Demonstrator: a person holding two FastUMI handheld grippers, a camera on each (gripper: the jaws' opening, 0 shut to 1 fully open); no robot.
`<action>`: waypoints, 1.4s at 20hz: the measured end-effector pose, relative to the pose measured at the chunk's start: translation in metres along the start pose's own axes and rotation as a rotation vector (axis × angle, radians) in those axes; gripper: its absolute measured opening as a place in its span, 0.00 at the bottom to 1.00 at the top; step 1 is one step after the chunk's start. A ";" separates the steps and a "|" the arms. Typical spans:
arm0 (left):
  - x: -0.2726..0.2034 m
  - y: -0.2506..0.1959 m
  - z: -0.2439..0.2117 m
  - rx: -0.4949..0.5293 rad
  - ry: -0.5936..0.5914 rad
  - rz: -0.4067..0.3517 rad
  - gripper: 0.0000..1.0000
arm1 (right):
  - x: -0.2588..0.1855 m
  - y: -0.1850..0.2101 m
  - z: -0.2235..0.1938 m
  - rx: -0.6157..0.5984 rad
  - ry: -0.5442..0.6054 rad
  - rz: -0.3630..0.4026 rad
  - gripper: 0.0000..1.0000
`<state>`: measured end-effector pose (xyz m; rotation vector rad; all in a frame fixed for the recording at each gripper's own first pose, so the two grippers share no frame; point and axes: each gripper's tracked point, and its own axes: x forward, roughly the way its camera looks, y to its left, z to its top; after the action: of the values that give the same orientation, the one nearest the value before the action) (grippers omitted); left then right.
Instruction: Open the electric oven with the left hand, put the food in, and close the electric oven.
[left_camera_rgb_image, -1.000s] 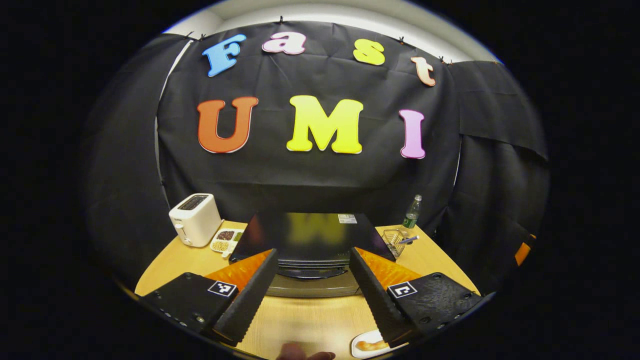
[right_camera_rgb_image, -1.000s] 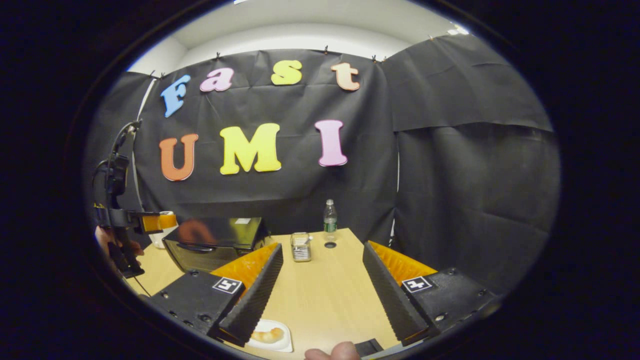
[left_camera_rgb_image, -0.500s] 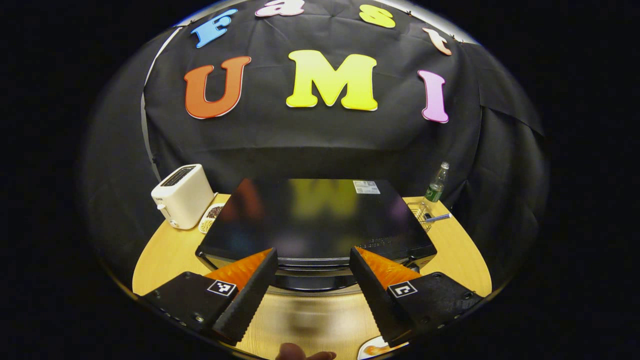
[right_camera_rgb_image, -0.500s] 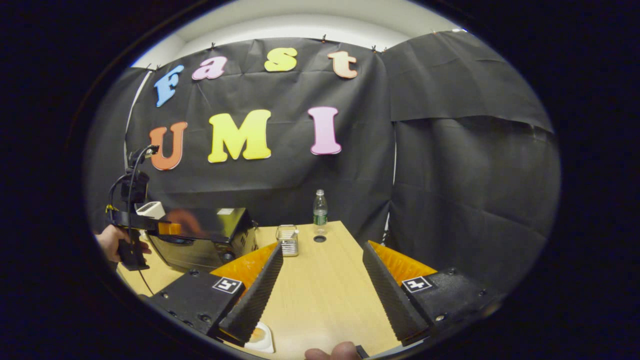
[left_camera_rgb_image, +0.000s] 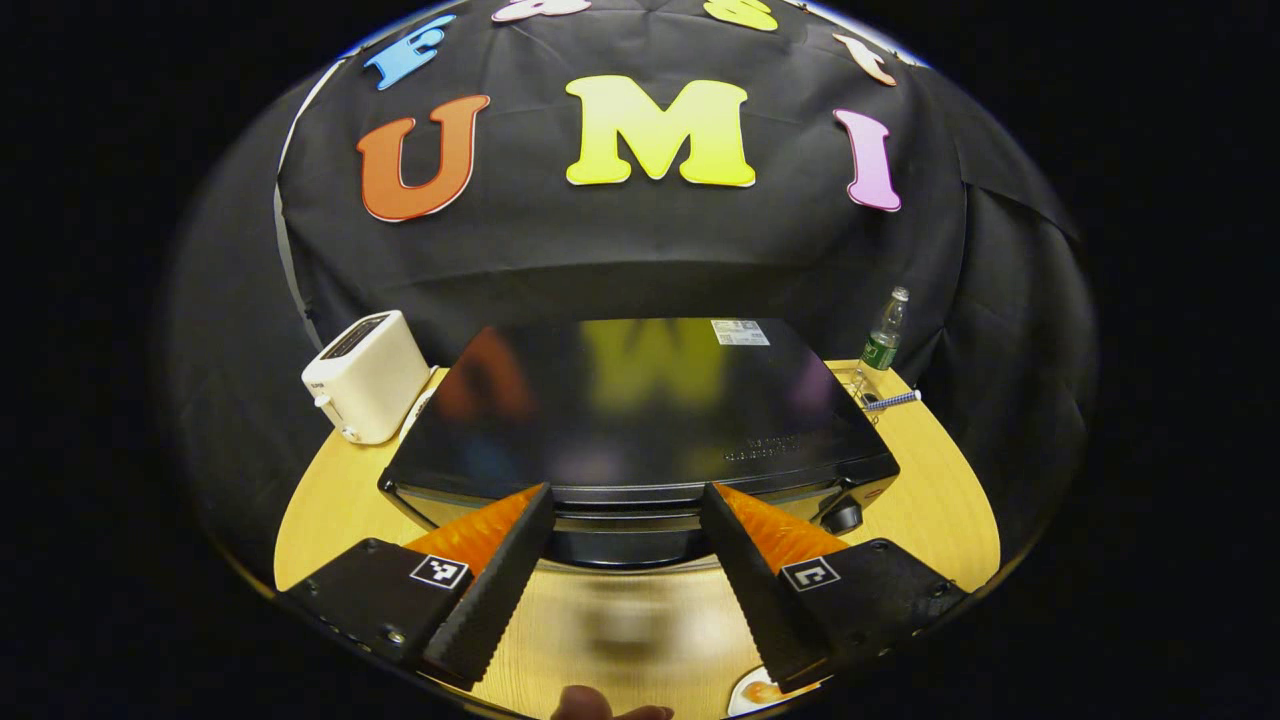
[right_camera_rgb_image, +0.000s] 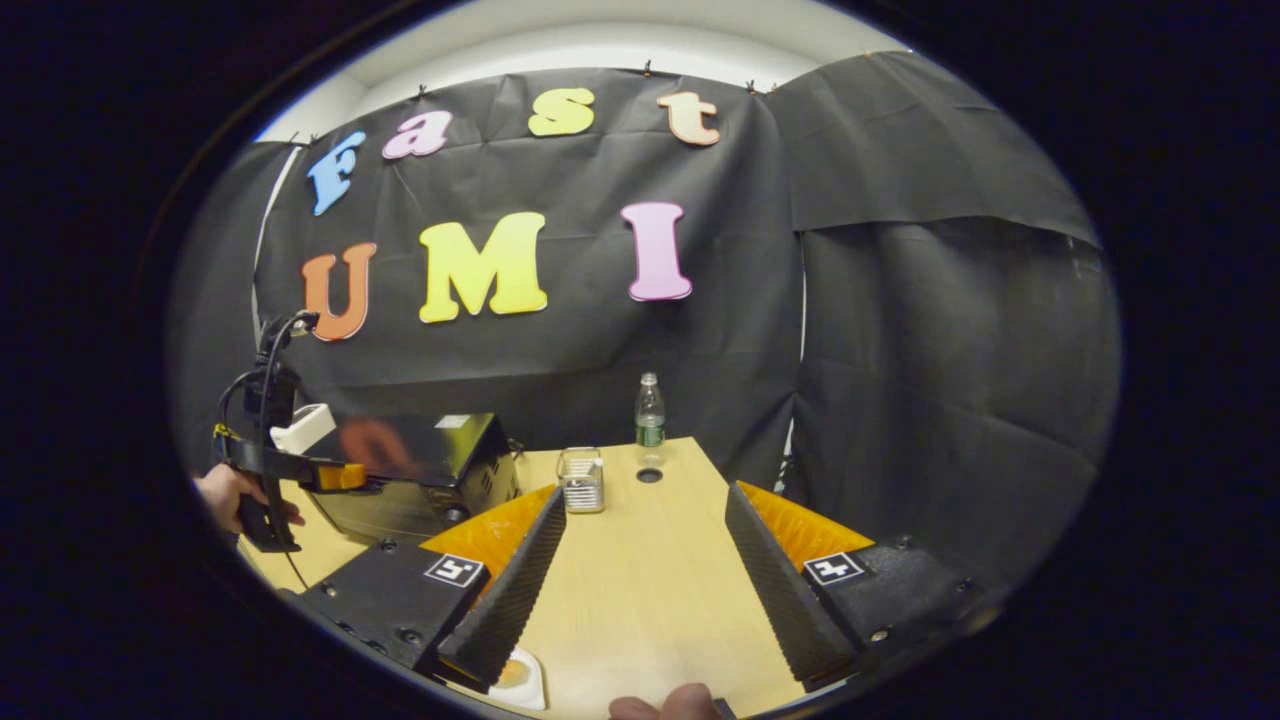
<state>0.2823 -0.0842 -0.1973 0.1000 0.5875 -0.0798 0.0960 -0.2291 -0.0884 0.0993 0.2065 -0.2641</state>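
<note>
Oven (left_camera_rgb_image: 640, 420) sits mid-bench (left_camera_rgb_image: 330, 510), door shut; my left tool (left_camera_rgb_image: 625, 500) is spread at its handle. Right tool (right_camera_rgb_image: 645, 500) hangs spread, food plate (right_camera_rgb_image: 517, 677) below it.

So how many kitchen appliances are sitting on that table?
2. A black oven stands mid-table in front of the left gripper, and a white toaster stands beside it at the table's back corner. Others could be hidden behind the oven.
</note>
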 end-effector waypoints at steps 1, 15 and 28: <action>-0.003 0.000 -0.003 0.003 0.008 0.000 0.98 | -0.003 0.002 0.001 -0.002 -0.007 0.001 0.99; -0.070 0.001 -0.146 -0.116 0.219 -0.042 0.94 | -0.077 0.049 -0.010 -0.065 -0.005 0.020 0.99; -0.050 0.000 -0.205 -0.171 0.329 -0.097 0.93 | -0.113 0.051 -0.039 -0.100 0.064 -0.031 0.99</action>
<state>0.1278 -0.0578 -0.3390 -0.0838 0.9254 -0.1076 -0.0047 -0.1468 -0.0988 0.0055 0.2850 -0.2815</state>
